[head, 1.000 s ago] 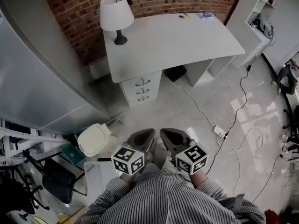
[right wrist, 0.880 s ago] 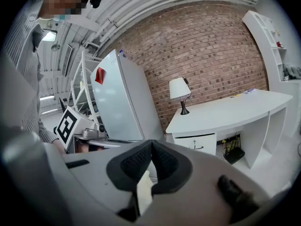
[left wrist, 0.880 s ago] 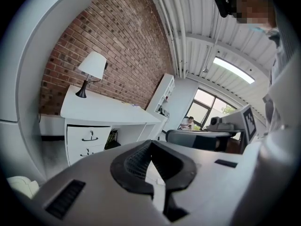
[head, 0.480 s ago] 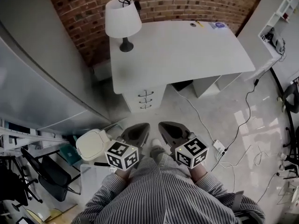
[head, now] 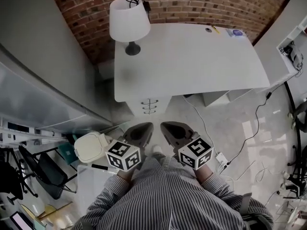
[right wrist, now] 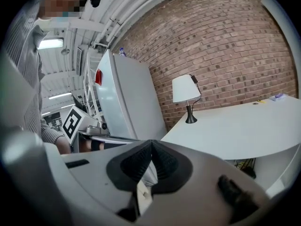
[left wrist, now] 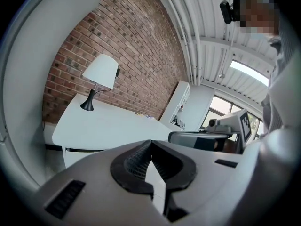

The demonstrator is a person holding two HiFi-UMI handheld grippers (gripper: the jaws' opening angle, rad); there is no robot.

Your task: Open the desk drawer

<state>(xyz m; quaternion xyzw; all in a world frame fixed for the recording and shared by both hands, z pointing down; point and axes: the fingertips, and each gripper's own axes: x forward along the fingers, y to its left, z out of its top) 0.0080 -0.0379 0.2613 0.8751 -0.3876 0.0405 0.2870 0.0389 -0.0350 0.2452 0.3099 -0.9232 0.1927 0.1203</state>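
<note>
A white desk (head: 192, 56) stands against the brick wall, also visible as a desk (left wrist: 108, 126) in the left gripper view and a desk (right wrist: 235, 126) in the right gripper view. Its drawer stack (head: 149, 107) with three curved handles is closed, under the desk's left end. My left gripper (head: 140, 132) and right gripper (head: 172, 130) are side by side in front of the drawers, both shut and empty, well short of the handles. In the gripper views the left gripper (left wrist: 151, 142) and right gripper (right wrist: 151, 142) show jaws closed together.
A white lamp (head: 128, 22) stands on the desk's back left corner. A grey cabinet (head: 38, 75) is at the left, a white bin (head: 91, 146) beside my left gripper. Cables and a power strip (head: 221, 158) lie on the floor at right. Small items (head: 235, 32) sit at the desk's far right.
Both grippers, and I with them, have moved toward the desk; the desk and drawers appear closer and more directly ahead. Both stay shut.
</note>
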